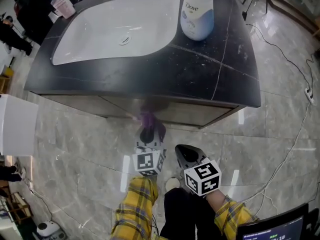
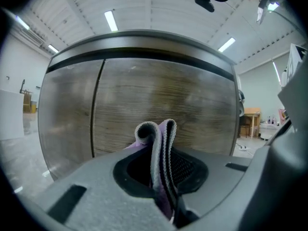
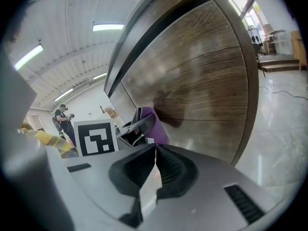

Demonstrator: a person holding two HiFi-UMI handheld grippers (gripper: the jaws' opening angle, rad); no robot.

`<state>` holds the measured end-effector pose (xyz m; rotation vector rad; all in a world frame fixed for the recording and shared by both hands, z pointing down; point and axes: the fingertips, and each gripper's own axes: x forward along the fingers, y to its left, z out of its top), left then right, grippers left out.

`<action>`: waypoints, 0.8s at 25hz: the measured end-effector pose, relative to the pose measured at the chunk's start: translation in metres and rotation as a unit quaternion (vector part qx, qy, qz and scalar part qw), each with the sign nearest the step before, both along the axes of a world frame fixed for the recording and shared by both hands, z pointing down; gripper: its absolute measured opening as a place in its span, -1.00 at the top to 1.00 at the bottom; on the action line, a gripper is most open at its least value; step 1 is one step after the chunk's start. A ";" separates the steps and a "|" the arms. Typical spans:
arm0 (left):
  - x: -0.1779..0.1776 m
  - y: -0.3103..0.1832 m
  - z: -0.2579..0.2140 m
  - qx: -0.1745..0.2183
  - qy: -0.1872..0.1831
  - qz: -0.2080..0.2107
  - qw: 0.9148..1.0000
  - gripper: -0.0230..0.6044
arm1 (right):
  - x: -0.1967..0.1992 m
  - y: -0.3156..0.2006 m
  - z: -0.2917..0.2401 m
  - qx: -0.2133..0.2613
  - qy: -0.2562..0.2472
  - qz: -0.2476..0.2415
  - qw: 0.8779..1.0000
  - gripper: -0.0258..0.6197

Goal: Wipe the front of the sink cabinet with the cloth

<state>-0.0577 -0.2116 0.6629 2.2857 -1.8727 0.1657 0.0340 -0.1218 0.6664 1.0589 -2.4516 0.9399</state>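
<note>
My left gripper (image 2: 162, 177) has its jaws clamped on the purple cloth (image 2: 161, 136). The cloth's folded edge sticks up out of the jaws, just ahead of them at the wooden cabinet front (image 2: 159, 93); I cannot tell whether the fold actually touches the wood. A dark vertical door seam (image 2: 97, 109) runs to the left of these jaws. Above them the black countertop (image 1: 210, 69) overhangs, carrying the white sink basin (image 1: 100, 29) and a Dove bottle (image 1: 197, 11). Further right, my right gripper (image 3: 155, 153) has its jaws pressed together with nothing between them. It sits just beside the left one, with the cabinet front ahead of its jaws.
</note>
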 end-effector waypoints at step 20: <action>0.158 0.025 0.006 0.029 -0.051 0.217 0.974 0.79 | 0.075 0.016 0.032 -0.026 0.020 0.070 0.997 0.90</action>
